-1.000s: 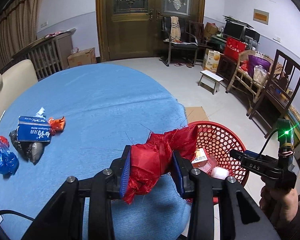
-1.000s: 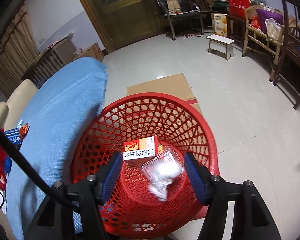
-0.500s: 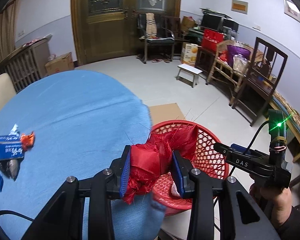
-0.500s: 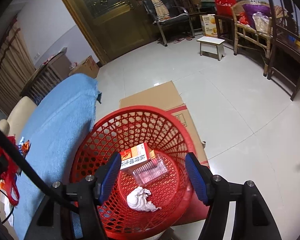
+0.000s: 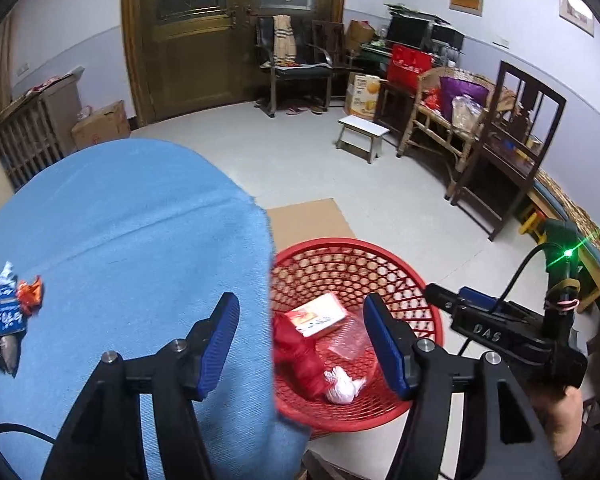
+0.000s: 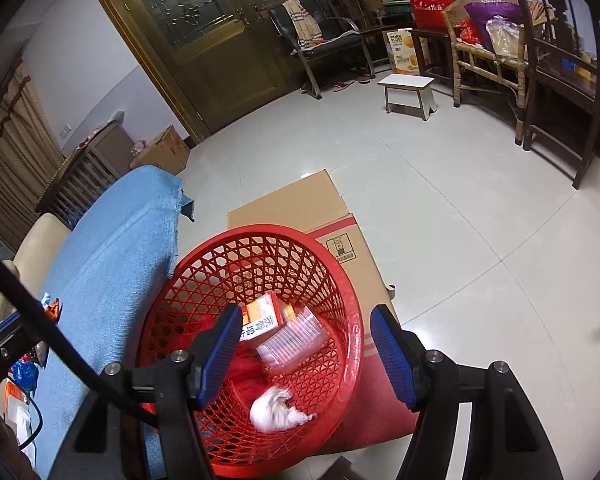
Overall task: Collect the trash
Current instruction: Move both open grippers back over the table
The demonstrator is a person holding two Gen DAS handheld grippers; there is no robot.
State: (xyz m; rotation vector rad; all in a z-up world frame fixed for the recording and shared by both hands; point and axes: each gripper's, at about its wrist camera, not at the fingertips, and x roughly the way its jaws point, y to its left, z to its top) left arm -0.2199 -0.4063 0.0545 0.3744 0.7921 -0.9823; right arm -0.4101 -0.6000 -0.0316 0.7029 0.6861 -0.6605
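The left gripper (image 5: 300,344) now gapes empty; 0.5 s ago it clamped the red bag (image 5: 300,356), which now lies in the basket (image 5: 416,276), lower centre. The right gripper (image 6: 306,354) is also spread, empty. Wrappers (image 5: 8,320) remain at left on the table (image 5: 140,220), so collecting continues.

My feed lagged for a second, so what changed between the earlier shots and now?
The left gripper opened and let go of the red bag, which now lies in the red basket beside the orange box and white wad. The right gripper already dropped that wad and is open above the basket. The wrappers on the blue table stayed put.
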